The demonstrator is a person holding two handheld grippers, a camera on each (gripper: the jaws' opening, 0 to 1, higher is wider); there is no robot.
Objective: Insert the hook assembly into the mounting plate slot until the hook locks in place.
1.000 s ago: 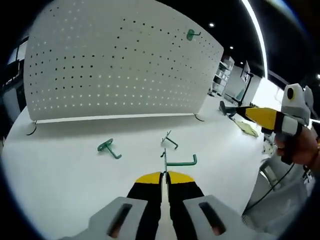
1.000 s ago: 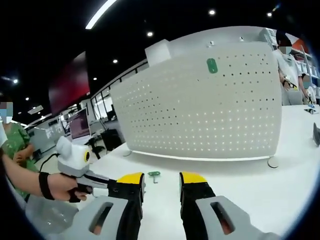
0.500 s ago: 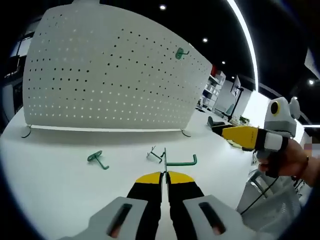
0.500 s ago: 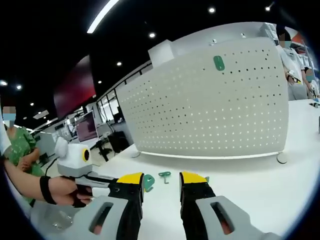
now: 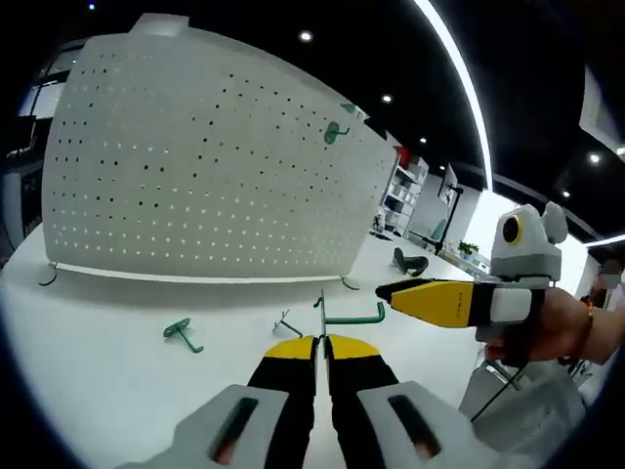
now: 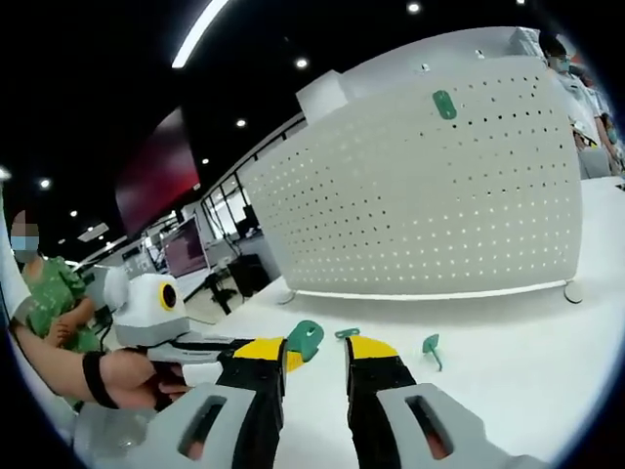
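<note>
Two hand-held grippers — left (image 5: 321, 344) clamped on green hook (image 5: 350, 317), right (image 6: 314, 350) parted, empty — white pegboard (image 5: 195, 176) behind.

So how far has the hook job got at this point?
One green hook already hangs high on the white pegboard. In hand: the left gripper is shut on a green hook, held off the table, with the open right gripper close beside it. Left: inserting that hook into the board. Two more hooks lie on the white table.
</note>
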